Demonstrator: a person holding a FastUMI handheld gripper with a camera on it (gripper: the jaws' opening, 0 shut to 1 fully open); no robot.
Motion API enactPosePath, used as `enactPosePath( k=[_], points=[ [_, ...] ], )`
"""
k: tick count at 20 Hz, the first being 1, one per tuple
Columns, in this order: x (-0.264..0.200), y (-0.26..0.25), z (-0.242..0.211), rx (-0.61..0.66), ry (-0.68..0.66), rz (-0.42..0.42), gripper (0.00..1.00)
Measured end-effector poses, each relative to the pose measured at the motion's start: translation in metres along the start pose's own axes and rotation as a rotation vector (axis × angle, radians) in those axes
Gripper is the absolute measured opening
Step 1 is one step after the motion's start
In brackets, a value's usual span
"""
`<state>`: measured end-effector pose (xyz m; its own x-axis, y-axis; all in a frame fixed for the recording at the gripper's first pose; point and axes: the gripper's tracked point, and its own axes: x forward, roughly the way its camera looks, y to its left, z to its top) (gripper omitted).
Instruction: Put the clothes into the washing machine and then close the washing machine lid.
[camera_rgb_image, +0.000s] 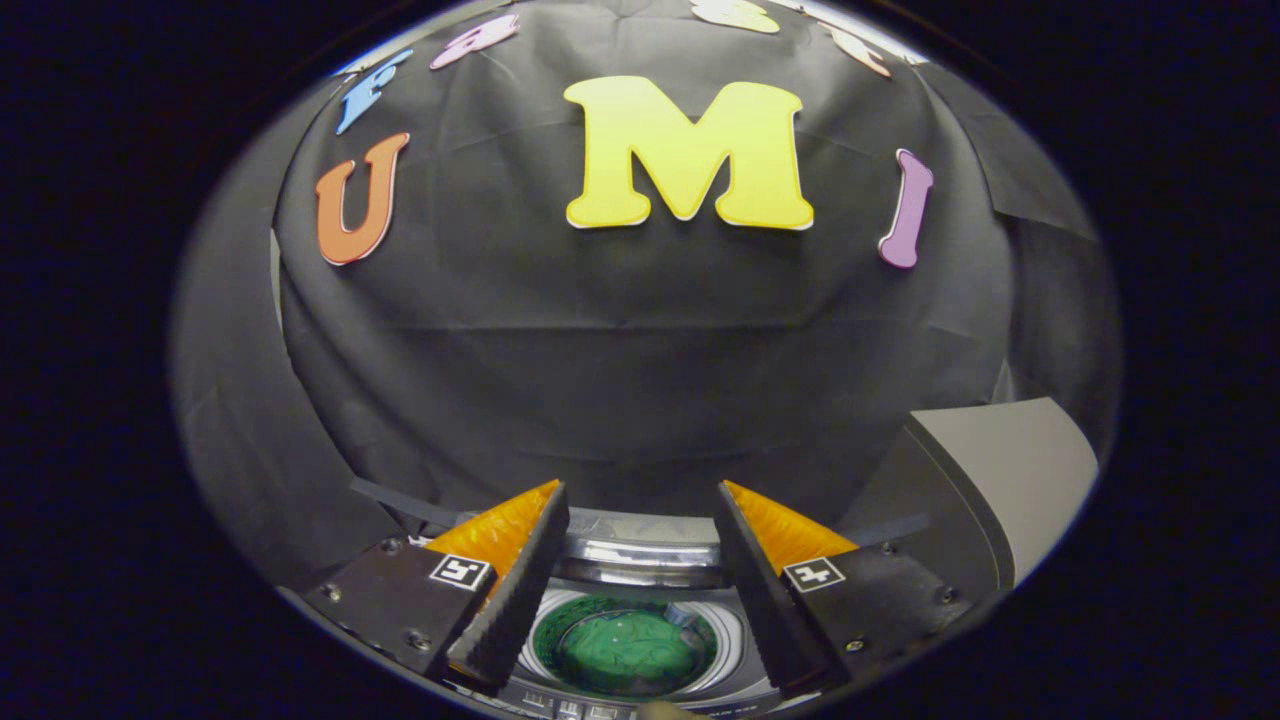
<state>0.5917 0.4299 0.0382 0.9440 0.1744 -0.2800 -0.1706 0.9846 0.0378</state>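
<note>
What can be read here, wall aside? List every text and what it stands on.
No readable words.
Square coded tags on the gripper: patterns, no letters.
Washing machine button panel: markings too small to read.
Jaws open, green clothes seen between them.

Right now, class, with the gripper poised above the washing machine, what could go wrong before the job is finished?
1. The gripper is open and holds nothing, while the green clothes already lie in the drum; reaching in again might drag them back out.
2. The lid stands raised beside the fingers; a careless swing could knock it down hard.
</note>
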Motion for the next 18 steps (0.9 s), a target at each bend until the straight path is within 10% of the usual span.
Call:
enactPosePath(
  k=[18],
  points=[
    [-0.042,0.005,-0.101,-0.025,0.247,0.026,0.95]
  ],
)
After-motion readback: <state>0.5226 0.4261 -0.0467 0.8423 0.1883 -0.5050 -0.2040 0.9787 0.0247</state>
